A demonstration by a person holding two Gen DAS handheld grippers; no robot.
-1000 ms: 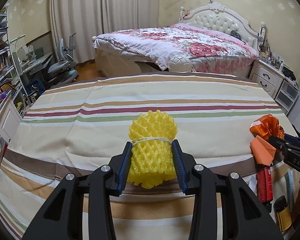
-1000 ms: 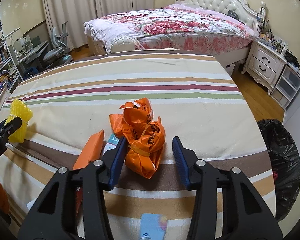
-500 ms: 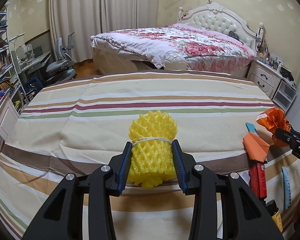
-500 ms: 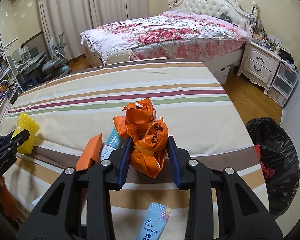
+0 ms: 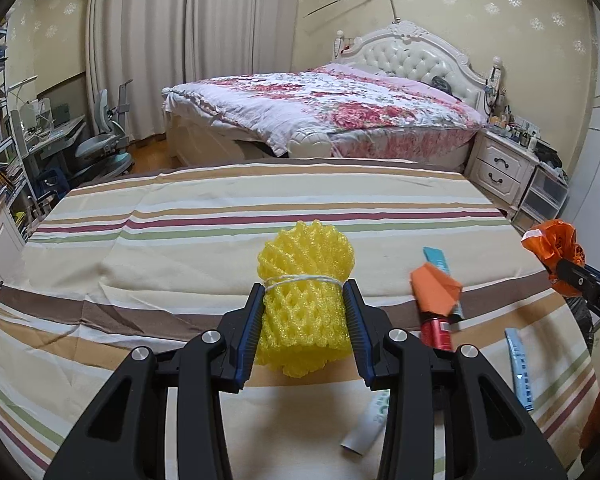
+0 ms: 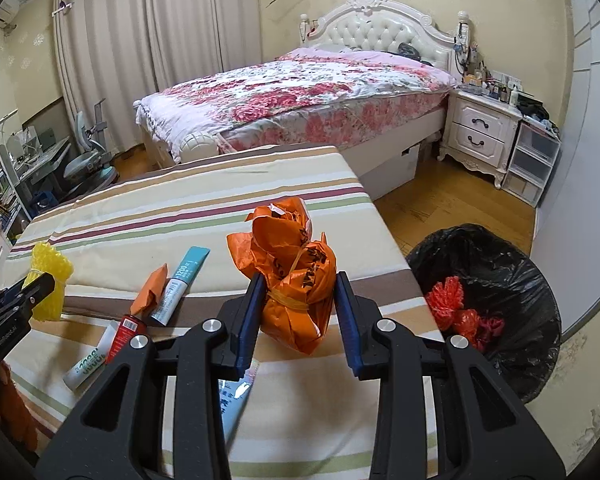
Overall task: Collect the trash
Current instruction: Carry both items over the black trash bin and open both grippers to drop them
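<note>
My left gripper (image 5: pixel 305 312) is shut on a yellow foam net bundle (image 5: pixel 305 280) tied with white string, held above the striped tablecloth (image 5: pixel 180 248). My right gripper (image 6: pixel 299 312) is shut on a crumpled orange plastic bag (image 6: pixel 292 272), lifted above the table's right part. The orange bag also shows at the right edge of the left wrist view (image 5: pixel 552 244). The yellow bundle shows at the left of the right wrist view (image 6: pixel 48 276). A bin lined with a black bag (image 6: pixel 496 292), holding red trash (image 6: pixel 448 304), stands on the floor right of the table.
On the table lie an orange folded wrapper (image 6: pixel 152 290), a teal tube (image 6: pixel 182 284), a red tube (image 6: pixel 126 332), a white tube (image 6: pixel 90 360) and a blue sachet (image 6: pixel 236 396). A bed (image 6: pixel 300 92) and nightstand (image 6: pixel 480 132) stand behind.
My right gripper closed on the orange bag, lifted it and swung right toward the bin. My left gripper kept hold of the yellow bundle and rose slightly.
</note>
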